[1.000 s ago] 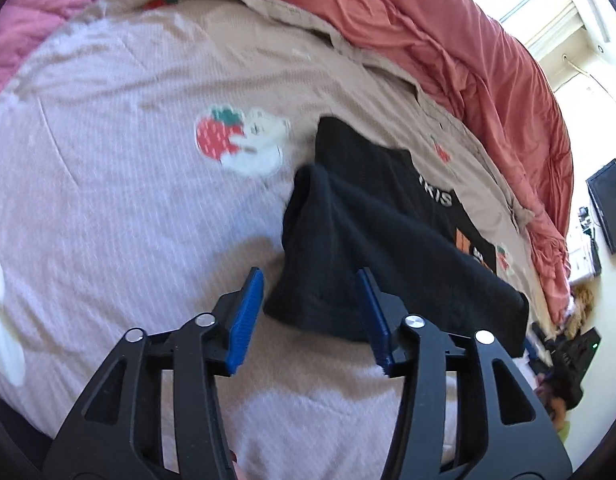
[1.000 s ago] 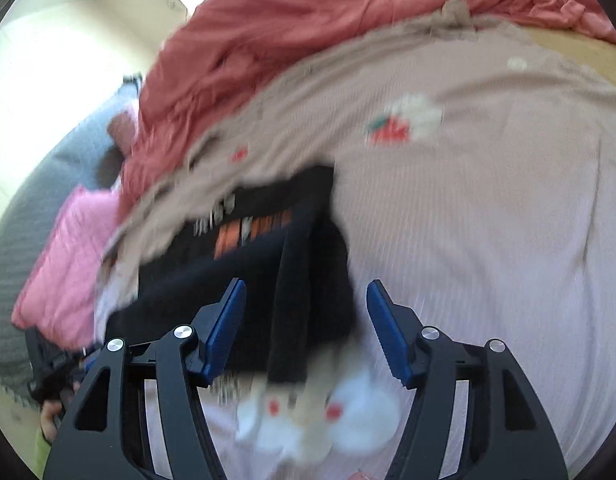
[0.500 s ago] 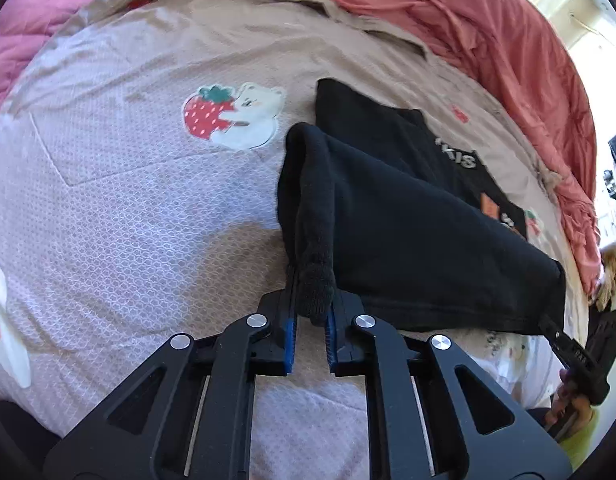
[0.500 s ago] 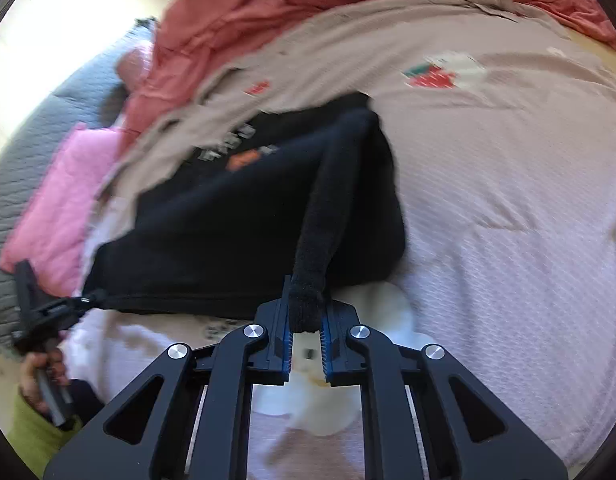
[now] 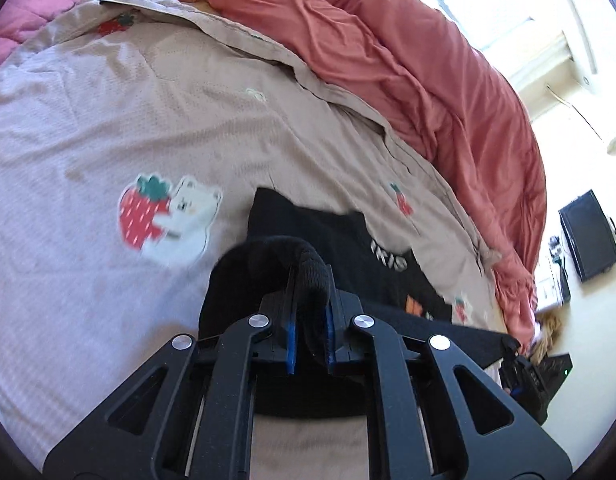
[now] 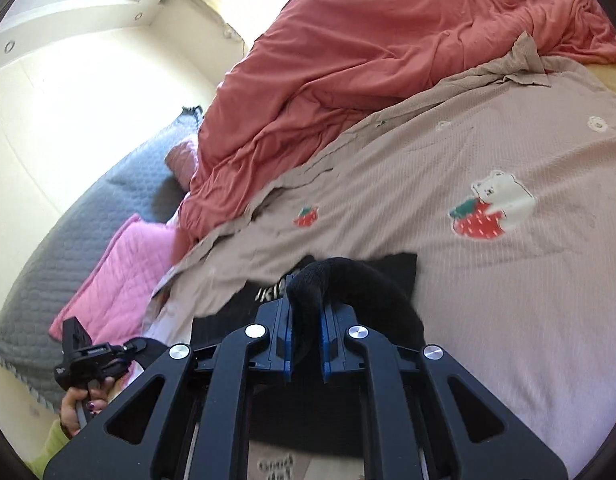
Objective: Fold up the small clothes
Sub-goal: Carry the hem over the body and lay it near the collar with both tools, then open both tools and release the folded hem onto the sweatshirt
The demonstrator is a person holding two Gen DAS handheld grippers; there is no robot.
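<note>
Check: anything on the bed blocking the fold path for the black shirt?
Nothing visible. Both tools, left and right, are shut on the black shirt's near edge. Ahead lies only the rest of the shirt, flat on the beige bedspread; the red duvet sits farther back.

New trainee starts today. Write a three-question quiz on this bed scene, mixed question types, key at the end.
1. True or false: both hand-held grippers, left and right, are shut on the black garment.
2. Multiple choice: the bear on the bedspread hugs A) an apple B) a strawberry C) a cherry.
3. Fill in: the bunched quilt past the bedspread is ____.

Key: 1 true; 2 B; 3 red.
</note>
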